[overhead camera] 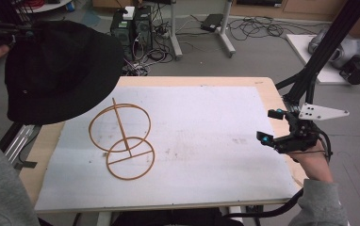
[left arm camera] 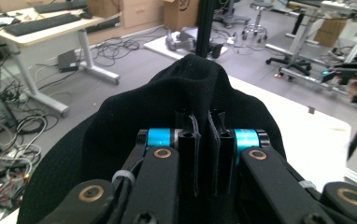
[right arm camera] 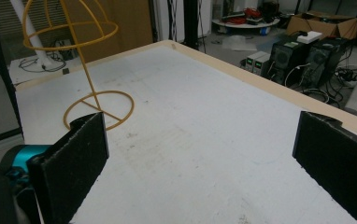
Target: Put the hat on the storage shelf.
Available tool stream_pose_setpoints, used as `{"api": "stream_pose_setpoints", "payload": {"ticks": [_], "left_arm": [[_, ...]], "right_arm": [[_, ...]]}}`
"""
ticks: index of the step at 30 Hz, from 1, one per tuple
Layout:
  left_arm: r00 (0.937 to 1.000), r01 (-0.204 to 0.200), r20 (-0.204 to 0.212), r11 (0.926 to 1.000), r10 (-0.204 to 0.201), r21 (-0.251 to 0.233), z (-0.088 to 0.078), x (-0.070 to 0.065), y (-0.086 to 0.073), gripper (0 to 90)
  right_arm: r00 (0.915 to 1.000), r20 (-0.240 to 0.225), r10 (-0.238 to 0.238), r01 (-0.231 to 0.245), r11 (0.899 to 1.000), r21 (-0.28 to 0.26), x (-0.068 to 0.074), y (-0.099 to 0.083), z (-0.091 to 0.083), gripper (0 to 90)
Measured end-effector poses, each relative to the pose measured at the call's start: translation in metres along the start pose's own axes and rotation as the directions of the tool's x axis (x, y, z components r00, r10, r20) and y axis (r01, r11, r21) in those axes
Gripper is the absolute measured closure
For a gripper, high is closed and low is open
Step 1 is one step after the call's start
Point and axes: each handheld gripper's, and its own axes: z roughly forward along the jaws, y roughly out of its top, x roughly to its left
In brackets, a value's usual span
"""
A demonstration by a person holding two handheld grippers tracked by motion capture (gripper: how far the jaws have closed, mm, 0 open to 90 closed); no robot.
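A black hat (overhead camera: 60, 70) hangs in the air over the table's far left corner. My left gripper (overhead camera: 20, 30) is shut on its edge, and a hand holds that gripper at the picture's left border. In the left gripper view the jaws (left arm camera: 203, 121) pinch a fold of the hat's fabric (left arm camera: 195, 84), which drapes away beyond them. A yellow wire hat stand (overhead camera: 121, 126) stands upright and bare on the white mat (overhead camera: 206, 132), left of centre. My right gripper (overhead camera: 268, 125) rests open at the table's right edge, pointing left. Its view (right arm camera: 200, 149) looks across the mat toward the stand (right arm camera: 96, 106).
A black frame mast (overhead camera: 324, 56) rises at the table's far right corner, just behind the right gripper. Computer towers (overhead camera: 131, 23) and loose cables lie on the floor beyond the far edge. The mat's wooden border (overhead camera: 192, 81) runs around it.
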Motion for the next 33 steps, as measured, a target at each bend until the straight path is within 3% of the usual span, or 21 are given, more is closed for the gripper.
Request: {"api": "stream_pose_setpoints", "payload": {"ticks": [10, 14, 19, 26, 29, 30, 33], "left_arm": [[0.9979, 0.007, 0.065, 0.9997, -0.005, -0.023, -0.005, -0.022, 0.008, 84.4], [0.9935, -0.002, 0.114, 0.9998, 0.004, -0.019, 0.0, -0.035, 0.009, 84.4], [0.992, -0.016, 0.125, 0.9999, 0.015, 0.007, 0.007, -0.046, 0.01, 84.3], [0.9836, -0.053, 0.174, 0.9981, 0.047, 0.03, 0.027, -0.064, 0.009, 84.3], [0.9758, -0.075, 0.209, 0.9959, 0.063, 0.05, 0.038, -0.077, 0.008, 84.3], [0.9758, -0.075, 0.209, 0.9959, 0.063, 0.05, 0.038, -0.077, 0.008, 84.3], [0.9663, -0.089, 0.247, 0.9947, 0.073, 0.051, 0.046, -0.086, 0.005, 84.3]], "right_arm": [[1.0, -0.008, -0.003, 0.003, 1.0, 0.003, -0.001, 0.003, 0.005, 2.8], [0.9999, -0.01, -0.005, 0.005, 1.0, 0.0, -0.001, 0.003, 0.005, 2.7], [0.9999, -0.014, -0.005, 0.005, 1.0, 0.003, -0.001, 0.004, 0.007, 2.7], [0.9998, -0.016, -0.01, 0.01, 1.0, 0.005, -0.001, 0.004, 0.009, 2.7], [0.9998, -0.015, -0.009, 0.009, 1.0, 0.004, -0.002, 0.004, 0.009, 2.7], [0.9998, -0.016, -0.008, 0.008, 1.0, 0.003, -0.002, 0.004, 0.009, 2.7], [0.9998, -0.016, -0.009, 0.009, 1.0, 0.004, -0.001, 0.005, 0.009, 2.7]]}}
